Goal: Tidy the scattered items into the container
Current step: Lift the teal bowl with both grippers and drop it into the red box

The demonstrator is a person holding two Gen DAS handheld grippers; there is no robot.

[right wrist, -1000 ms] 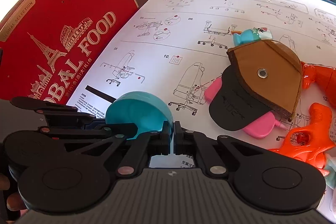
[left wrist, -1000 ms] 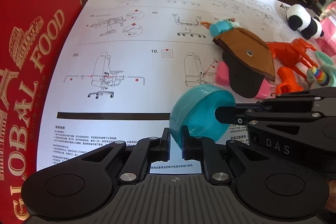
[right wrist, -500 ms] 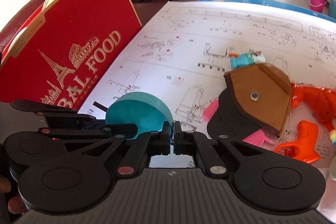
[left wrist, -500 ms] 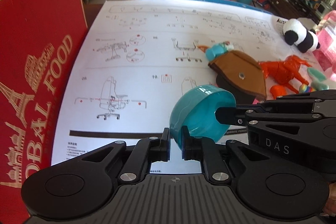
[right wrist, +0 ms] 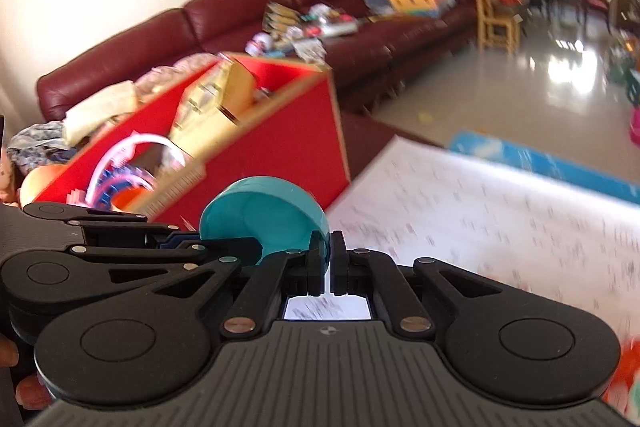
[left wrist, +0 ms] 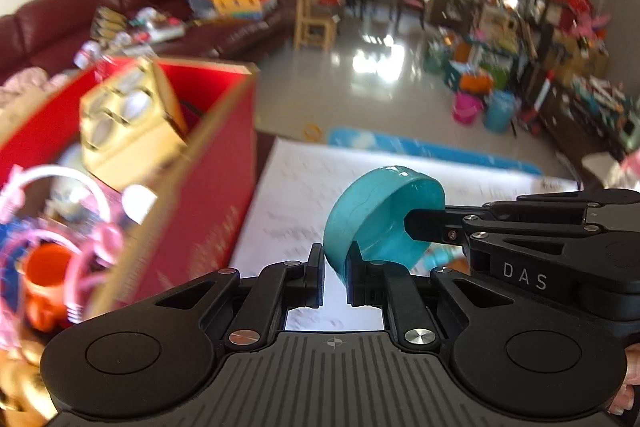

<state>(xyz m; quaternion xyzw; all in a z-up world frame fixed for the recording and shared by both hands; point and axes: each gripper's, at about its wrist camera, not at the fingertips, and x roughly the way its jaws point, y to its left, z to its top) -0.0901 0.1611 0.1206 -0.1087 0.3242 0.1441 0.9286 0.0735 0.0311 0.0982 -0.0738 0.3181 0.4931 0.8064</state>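
Observation:
A teal half-sphere bowl (left wrist: 372,215) hangs in the air between both grippers. My left gripper (left wrist: 334,267) is shut on its near rim. My right gripper (right wrist: 327,259) is shut on the rim at the opposite side of the bowl (right wrist: 260,211); in the left wrist view its fingers (left wrist: 428,227) reach in from the right. To the left stands the red cardboard box (left wrist: 216,187), open at the top, its rim below the bowl. Inside lie a pink hoop (left wrist: 60,179), an orange toy (left wrist: 44,271) and a gold cardboard insert (left wrist: 128,119).
The white instruction sheet (right wrist: 480,211) covers the surface below, with a blue mat (right wrist: 560,163) at its far edge. A maroon sofa (right wrist: 240,23) loaded with toys runs behind the box (right wrist: 288,143). A wooden chair (left wrist: 314,23) and heaps of toys stand across the shiny floor.
Both grippers have risen with the bowl and tilted up. The box's open top and the room now show; the scattered toys on the sheet have dropped out of view.

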